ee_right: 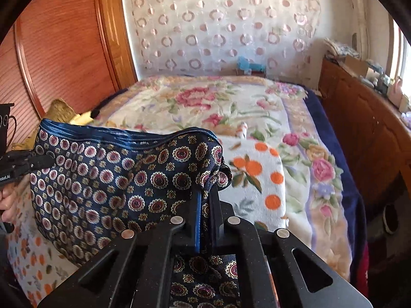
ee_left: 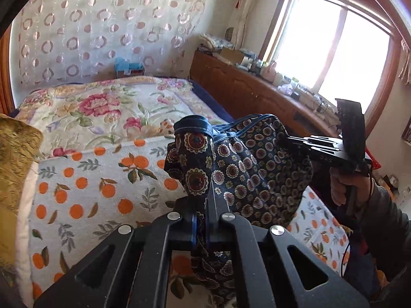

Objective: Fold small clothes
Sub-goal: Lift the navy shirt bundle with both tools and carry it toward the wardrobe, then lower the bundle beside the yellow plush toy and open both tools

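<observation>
Above the orange-print blanket (ee_left: 84,179) on the bed, we hold the dark patterned shorts (ee_right: 108,179) off the surface, stretched between our two grippers. Our left gripper (ee_left: 205,192) is clamped tight on one end of the blue waistband (ee_right: 108,134); our right gripper (ee_right: 208,197) is pinched on the other end, with cloth bunched between its narrow fingers.

We judge the main risk to be a shallow bite: each grip seems to catch only a small fold near the band, so a sharp tug or uneven pull could slip one corner free and let the shorts drop in a heap. The loose lower part could also twist as it hangs.

Its long axis runs left to right between our grippers, waistband up and legs hanging down toward the near blanket.
</observation>
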Motion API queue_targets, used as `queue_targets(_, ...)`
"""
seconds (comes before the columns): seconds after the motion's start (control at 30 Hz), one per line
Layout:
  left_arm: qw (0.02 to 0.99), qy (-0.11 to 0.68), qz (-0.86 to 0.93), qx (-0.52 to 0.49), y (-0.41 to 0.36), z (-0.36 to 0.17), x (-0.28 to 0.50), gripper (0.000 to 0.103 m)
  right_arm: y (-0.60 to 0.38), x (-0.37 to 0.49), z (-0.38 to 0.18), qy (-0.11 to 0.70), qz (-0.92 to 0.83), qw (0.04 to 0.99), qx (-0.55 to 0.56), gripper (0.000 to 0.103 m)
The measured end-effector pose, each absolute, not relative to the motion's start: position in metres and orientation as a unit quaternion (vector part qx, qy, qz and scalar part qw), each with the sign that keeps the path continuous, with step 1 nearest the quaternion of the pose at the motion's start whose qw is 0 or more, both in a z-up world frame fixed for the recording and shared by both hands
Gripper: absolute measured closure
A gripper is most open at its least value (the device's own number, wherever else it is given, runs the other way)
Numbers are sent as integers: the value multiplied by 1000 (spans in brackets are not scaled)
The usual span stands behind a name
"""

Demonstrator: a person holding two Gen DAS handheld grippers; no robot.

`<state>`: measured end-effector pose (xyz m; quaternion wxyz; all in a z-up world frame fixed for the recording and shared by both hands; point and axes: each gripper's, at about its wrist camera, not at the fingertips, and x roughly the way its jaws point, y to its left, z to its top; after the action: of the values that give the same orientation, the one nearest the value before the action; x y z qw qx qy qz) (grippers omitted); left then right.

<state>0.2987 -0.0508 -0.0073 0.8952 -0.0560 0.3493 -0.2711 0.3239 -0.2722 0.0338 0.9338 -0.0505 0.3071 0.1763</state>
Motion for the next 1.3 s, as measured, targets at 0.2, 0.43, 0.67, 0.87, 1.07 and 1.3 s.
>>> queue_targets(0.2, 915, 302, -257, -70, -7, 26, 266, 99, -237, 289, 70, 243, 203, 946, -73, 99)
queue_targets(0.43, 943, 255, -199, -80, 71, 53, 228, 99, -183, 272, 90, 198, 258, 941, -95, 99)
queue_targets(0.67, 958, 239, -119, -107, 148, 50, 207, 99, -89, 287, 95, 177, 329, 917, -136, 99)
queue_targets(0.87, 960, 231, -64, -142, 202, 34, 197, 99, -15, 337, 99, 178, 375, 895, -166, 99)
queue_targets(1.07, 954, 244, -21, -171, 236, 7, 200, 98, 45, 400, 89, 194, 393, 873, -214, 99)
queue_targets(1.3, 945, 274, 14, -177, 255, -23, 211, 98, 98, 452, 71, 222, 389, 858, -250, 98)
